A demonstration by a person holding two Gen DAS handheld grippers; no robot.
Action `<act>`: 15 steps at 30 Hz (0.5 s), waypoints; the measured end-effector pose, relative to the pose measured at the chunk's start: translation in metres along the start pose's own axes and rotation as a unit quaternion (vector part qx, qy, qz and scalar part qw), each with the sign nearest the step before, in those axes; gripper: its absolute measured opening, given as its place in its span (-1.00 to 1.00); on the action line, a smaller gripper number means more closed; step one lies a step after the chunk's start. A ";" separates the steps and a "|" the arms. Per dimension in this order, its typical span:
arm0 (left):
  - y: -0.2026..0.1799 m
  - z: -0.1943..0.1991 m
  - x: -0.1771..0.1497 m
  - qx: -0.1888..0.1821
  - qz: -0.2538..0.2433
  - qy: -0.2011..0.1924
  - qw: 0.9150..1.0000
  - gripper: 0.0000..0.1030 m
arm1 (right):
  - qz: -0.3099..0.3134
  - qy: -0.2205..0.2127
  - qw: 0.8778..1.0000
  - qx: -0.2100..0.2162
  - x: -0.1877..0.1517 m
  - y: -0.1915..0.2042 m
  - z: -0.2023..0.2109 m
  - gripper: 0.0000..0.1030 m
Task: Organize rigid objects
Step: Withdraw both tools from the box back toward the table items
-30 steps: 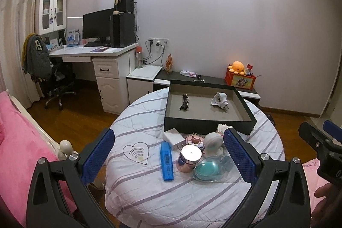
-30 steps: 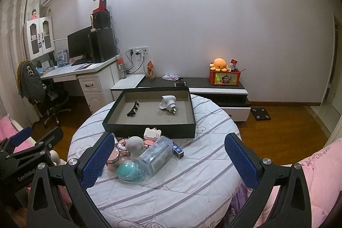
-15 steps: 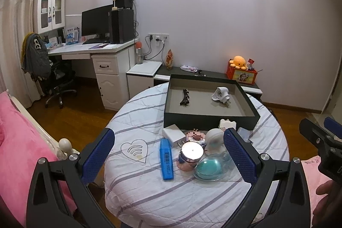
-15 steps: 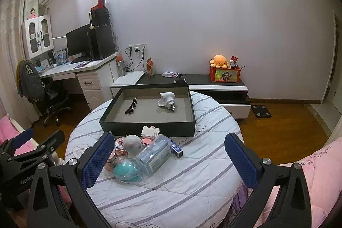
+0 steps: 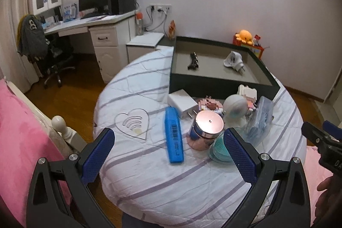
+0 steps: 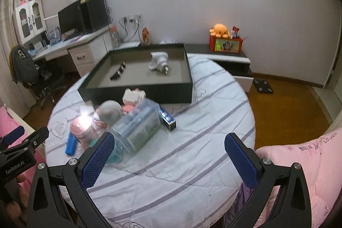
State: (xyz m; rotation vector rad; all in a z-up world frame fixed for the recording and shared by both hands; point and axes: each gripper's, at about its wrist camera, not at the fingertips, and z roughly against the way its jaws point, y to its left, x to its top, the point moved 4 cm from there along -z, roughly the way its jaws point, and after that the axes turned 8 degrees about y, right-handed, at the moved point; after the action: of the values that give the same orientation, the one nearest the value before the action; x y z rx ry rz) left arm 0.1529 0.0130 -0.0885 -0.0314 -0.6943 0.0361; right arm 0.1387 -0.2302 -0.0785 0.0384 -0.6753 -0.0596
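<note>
White lettering "GenRobot.AI" reads on the black body of the left hand-held gripper (image 6: 23,160) where it shows at the edge of the right wrist view. A black barcode with small unreadable digits is printed on the blue rectangular case (image 5: 173,134), which lies flat on the striped quilted tabletop (image 5: 171,181). Dense printed text, too blurred to read, covers the label of the clear plastic box (image 6: 139,126) lying on its side. Embroidered letters on the pink quilt (image 6: 307,164) at the right are too small to make out.

Both hand-held grippers hover above the near edge of the tabletop with their blue, cross-hatched pads spread wide and nothing between them: the left (image 5: 168,155) and the right (image 6: 168,160).

The loose items cluster near the middle of the tabletop: a white plug adapter (image 5: 182,103) with metal prongs, a round jar (image 5: 207,128) with a shiny pinkish lid, a teal domed item (image 5: 220,147), a grey-white rounded object (image 5: 234,107), and a small blue carton (image 6: 168,119). A clear heart-shaped plaque (image 5: 133,122) with curved stripes lies apart to the left.

Behind them sits a dark, shallow square tray (image 5: 213,80) with a grey floor, holding a black hair clip (image 5: 193,60) and a white wall plug (image 5: 233,60), well apart.
</note>
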 end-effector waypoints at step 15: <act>-0.026 -0.059 0.007 -0.002 -0.047 0.033 0.998 1.00 | -0.014 0.061 0.996 0.068 0.014 0.025 -0.061 1.00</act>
State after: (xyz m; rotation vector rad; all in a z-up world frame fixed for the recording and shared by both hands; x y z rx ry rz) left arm 0.1969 -0.0135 -0.1286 -0.0026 -0.6287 -0.0569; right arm 0.1887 -0.2054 -0.1159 0.1808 -0.5550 -0.0387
